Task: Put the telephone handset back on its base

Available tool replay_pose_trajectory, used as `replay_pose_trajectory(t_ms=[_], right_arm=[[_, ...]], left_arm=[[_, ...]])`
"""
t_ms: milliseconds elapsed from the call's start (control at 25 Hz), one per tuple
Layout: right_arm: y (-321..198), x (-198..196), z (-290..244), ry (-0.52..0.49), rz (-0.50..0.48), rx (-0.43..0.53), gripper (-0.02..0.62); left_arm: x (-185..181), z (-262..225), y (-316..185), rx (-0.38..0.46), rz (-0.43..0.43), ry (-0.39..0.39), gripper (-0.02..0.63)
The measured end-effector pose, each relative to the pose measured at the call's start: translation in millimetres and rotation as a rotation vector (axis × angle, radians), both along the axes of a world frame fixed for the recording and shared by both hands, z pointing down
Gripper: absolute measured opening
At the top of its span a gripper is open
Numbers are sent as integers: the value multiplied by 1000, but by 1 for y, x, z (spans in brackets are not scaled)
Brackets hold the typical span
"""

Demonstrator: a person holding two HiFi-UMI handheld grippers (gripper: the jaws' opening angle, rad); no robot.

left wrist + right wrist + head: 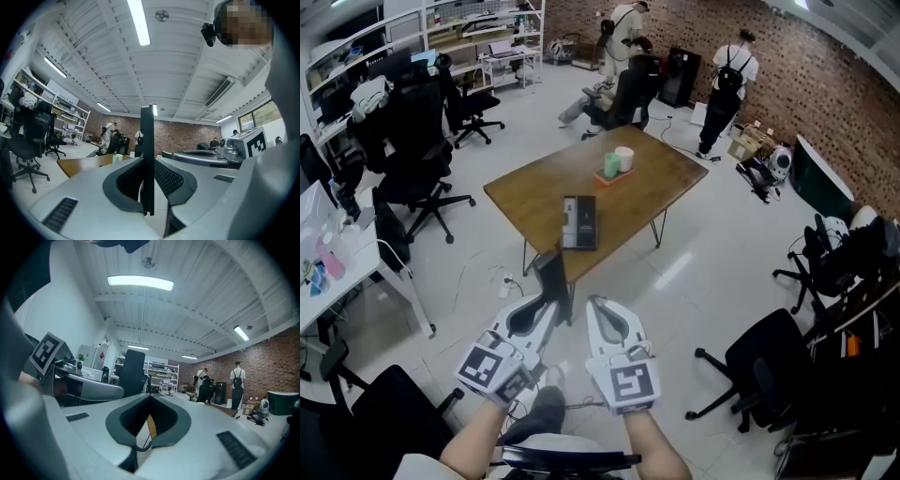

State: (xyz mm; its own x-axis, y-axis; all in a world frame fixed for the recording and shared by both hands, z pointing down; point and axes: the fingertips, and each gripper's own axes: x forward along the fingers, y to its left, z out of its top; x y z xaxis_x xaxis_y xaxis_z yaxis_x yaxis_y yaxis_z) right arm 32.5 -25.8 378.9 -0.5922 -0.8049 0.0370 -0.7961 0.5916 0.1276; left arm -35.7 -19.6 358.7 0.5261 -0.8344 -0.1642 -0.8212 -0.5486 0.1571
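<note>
I saw my black handset (551, 277), a black base (579, 222), a brown worktop (525, 192), a green cup (611, 166) and a white cup (625, 157).

Strip lights (138, 22) on the ceiling lit the room brightly and evenly, and bloomed white in both gripper views. The pale floor (680, 267) carried a soft glare patch off the surface's (656, 178) right corner, with faint shadows beneath it. All views bowed at the edges, and both gripper views fell to black corners. The left tongs (147, 168) and right tongs (149, 420) looked soft, close to the lens.

Matt black handset (551, 279), wooden table (539, 192), glossy floor (698, 272)
</note>
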Motion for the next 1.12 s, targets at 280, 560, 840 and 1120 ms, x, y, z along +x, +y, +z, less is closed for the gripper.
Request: replay_pose_trajectory(t_ms=[280, 560, 840, 1120], right_arm=[[-36, -3, 3, 8, 13, -19, 5], [-72, -12, 5, 28, 17, -34, 5], [-111, -23, 7, 32, 33, -55, 5], [-147, -37, 11, 36, 50, -64, 5]], left_arm=[[-3, 4, -37, -36, 16, -1, 66], [-8, 7, -74, -58, 41, 18, 66], [-18, 8, -113, -77, 66, 18, 66], [-28, 20, -149, -99, 93, 15, 66]])
